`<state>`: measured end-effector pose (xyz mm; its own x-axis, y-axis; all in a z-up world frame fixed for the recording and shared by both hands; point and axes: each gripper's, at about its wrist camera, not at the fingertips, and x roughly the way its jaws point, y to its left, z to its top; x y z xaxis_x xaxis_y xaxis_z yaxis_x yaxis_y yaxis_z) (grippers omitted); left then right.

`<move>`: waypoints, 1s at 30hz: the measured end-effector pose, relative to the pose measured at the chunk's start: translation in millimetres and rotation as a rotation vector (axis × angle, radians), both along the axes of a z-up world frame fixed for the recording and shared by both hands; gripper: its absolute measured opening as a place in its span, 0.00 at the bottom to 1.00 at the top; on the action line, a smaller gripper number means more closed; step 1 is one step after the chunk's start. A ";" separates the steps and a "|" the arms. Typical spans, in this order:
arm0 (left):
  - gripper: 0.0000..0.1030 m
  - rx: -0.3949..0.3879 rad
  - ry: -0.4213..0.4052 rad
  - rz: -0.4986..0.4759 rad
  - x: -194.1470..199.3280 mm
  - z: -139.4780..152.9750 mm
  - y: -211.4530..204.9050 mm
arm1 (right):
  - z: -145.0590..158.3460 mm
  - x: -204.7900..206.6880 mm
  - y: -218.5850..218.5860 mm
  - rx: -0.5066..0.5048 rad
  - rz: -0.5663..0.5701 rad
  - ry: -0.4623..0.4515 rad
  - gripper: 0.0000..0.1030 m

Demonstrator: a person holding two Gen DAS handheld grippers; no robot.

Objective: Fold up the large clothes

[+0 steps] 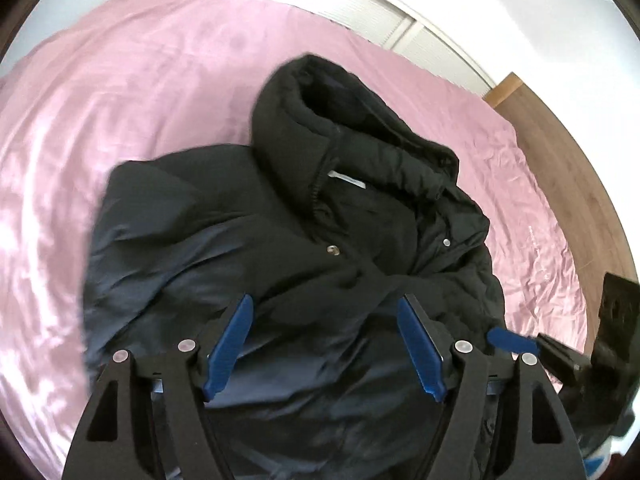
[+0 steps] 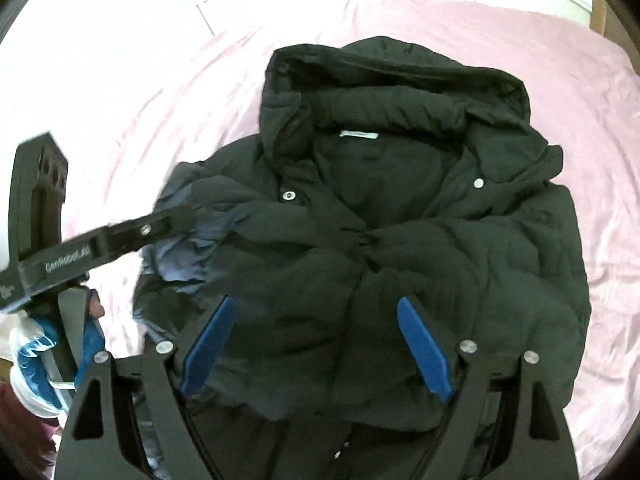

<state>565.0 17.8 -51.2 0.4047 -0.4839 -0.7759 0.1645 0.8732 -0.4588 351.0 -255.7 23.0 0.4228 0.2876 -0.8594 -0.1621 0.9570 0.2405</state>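
Note:
A black puffer jacket (image 1: 280,248) with a hood (image 1: 320,112) lies front up on the pink bed sheet (image 1: 100,120), sleeves folded in over the chest. It also shows in the right wrist view (image 2: 400,220), hood (image 2: 400,80) at the far end. My left gripper (image 1: 326,312) is open just above the jacket's lower part, nothing between its blue pads (image 1: 228,348). My right gripper (image 2: 316,312) is open over the jacket's lower middle, empty. The left gripper's body shows at the left of the right wrist view (image 2: 100,236); the right gripper's blue pad shows at the right of the left wrist view (image 1: 512,340).
The pink sheet (image 2: 560,80) covers the bed all around the jacket. A wooden floor (image 1: 560,168) lies past the bed's right edge. White cupboard doors (image 1: 400,20) stand behind the bed. A blue and white bag (image 2: 32,368) sits at the lower left.

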 end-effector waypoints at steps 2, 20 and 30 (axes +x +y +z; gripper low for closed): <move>0.71 0.015 0.031 -0.014 7.3 -17.5 -14.2 | -12.6 3.1 -1.6 -0.019 -0.014 0.019 0.82; 0.83 0.188 0.010 -0.025 -24.3 -14.3 -21.0 | -2.6 -40.3 -48.0 0.006 -0.039 0.009 0.83; 0.89 0.236 0.029 0.042 -94.0 18.4 23.1 | 26.4 -134.4 -149.8 0.058 -0.206 0.016 0.85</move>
<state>471.0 40.8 -32.8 0.3970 -0.2705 -0.8771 0.1154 0.9627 -0.2447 216.6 -405.4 49.4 0.4637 0.2454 -0.8513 0.0399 0.9541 0.2968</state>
